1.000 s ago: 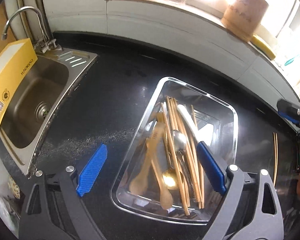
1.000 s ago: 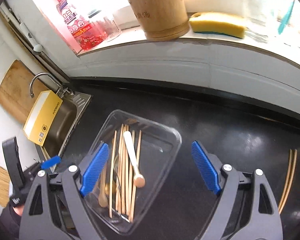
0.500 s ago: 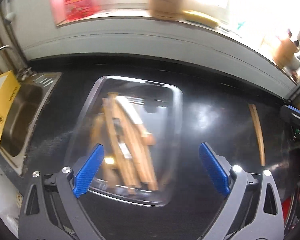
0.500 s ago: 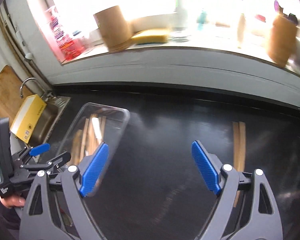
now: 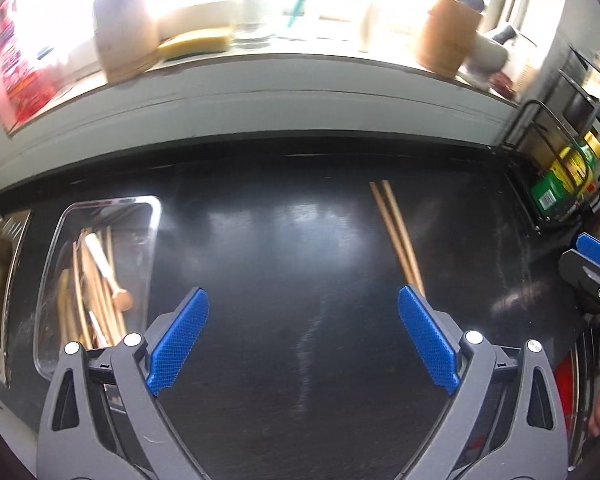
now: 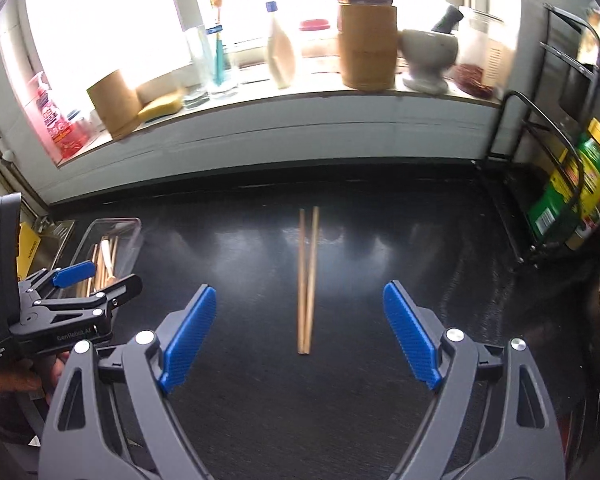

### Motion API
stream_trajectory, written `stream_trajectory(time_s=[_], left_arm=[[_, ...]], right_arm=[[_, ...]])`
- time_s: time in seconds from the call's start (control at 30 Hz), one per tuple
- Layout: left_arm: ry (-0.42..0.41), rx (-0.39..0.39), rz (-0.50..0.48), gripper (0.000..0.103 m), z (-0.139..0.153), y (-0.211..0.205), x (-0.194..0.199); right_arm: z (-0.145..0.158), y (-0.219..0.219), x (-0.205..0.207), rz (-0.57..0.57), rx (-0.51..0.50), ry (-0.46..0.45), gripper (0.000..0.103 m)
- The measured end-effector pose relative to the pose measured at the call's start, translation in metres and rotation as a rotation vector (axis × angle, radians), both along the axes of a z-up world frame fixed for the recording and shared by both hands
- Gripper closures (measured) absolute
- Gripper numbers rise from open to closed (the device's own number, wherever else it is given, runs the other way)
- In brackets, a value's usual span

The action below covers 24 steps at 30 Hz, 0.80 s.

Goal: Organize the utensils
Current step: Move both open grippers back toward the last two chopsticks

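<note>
A clear tray point(image 5: 100, 204) at the left of the black tabletop point(image 5: 280, 248) holds wooden chopsticks and spoons, blurred and partly cut off behind the left claw point(image 5: 304, 336). Two loose chopsticks point(image 6: 307, 276) lie side by side mid-tabletop, ahead of the right claw point(image 6: 298, 332). Both claws stand released, grasping nothing.

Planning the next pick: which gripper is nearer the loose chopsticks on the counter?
Right. The right gripper frames the chopsticks between its open fingers; the left gripper sits off to their left, beside the tray.
</note>
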<state>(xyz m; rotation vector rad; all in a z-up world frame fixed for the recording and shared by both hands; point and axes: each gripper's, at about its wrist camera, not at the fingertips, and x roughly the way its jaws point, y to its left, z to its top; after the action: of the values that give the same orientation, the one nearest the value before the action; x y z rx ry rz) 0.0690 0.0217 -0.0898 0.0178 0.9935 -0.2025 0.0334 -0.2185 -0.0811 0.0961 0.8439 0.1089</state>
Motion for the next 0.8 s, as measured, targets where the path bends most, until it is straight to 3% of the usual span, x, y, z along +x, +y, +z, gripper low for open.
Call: stream_trajectory(time_s=[0.4,0.8], left_arm=[[0.005,0.01,-0.014,0.01,-0.003,-0.036,0.01],[0.038,0.035,-0.063,0.01,-0.042,-0.076,0.071]], right_arm=[[-0.01,-0.02,0.01,0.016,0.0,0.014,0.02],[-0.056,-0.025,0.065,0.035,-0.009,0.087,0.02]])
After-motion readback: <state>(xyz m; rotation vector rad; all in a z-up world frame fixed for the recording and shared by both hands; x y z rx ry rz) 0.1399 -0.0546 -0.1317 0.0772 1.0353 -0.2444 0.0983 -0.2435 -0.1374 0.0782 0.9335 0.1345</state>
